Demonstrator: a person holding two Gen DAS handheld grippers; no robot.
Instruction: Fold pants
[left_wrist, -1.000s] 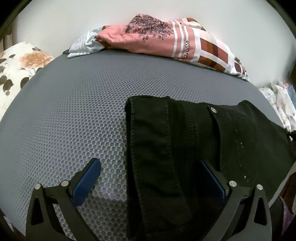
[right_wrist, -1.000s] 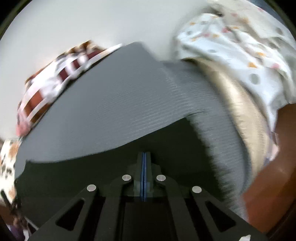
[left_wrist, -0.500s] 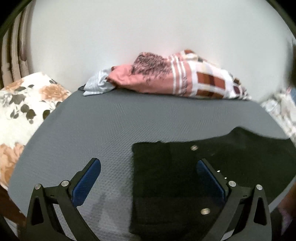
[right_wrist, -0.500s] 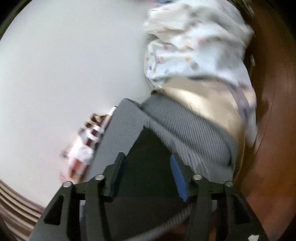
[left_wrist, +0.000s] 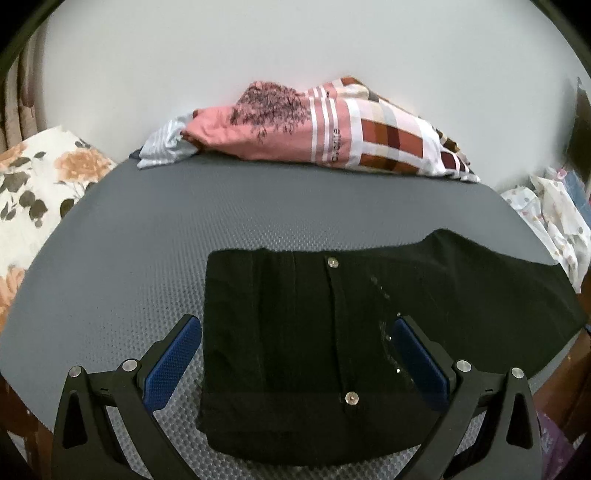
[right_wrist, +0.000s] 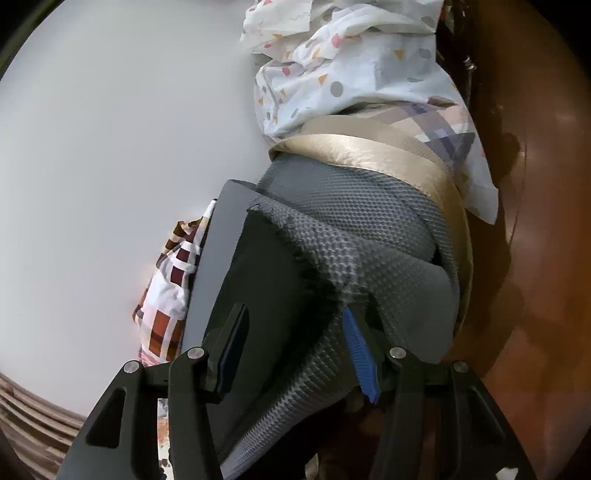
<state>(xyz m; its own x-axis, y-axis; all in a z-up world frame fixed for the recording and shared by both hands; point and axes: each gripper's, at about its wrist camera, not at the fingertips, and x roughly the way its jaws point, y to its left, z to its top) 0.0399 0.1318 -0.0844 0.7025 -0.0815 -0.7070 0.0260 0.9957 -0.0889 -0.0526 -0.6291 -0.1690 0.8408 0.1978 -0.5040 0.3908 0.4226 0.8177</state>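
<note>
The grey mesh surface (left_wrist: 229, 229) carries the black pants (left_wrist: 332, 314), folded flat at its near edge, well in front of the pink checked cloth (left_wrist: 332, 129) by the wall; one part trails rightward. The left claw (left_wrist: 295, 354) hovers released above the pants, fingers spread either side; the right claw (right_wrist: 295, 347) is released too, at the pants' end (right_wrist: 266, 280) by the surface's corner.

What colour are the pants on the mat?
Black. The pants show best in the left wrist view, lying on the grey textured mat.
</note>
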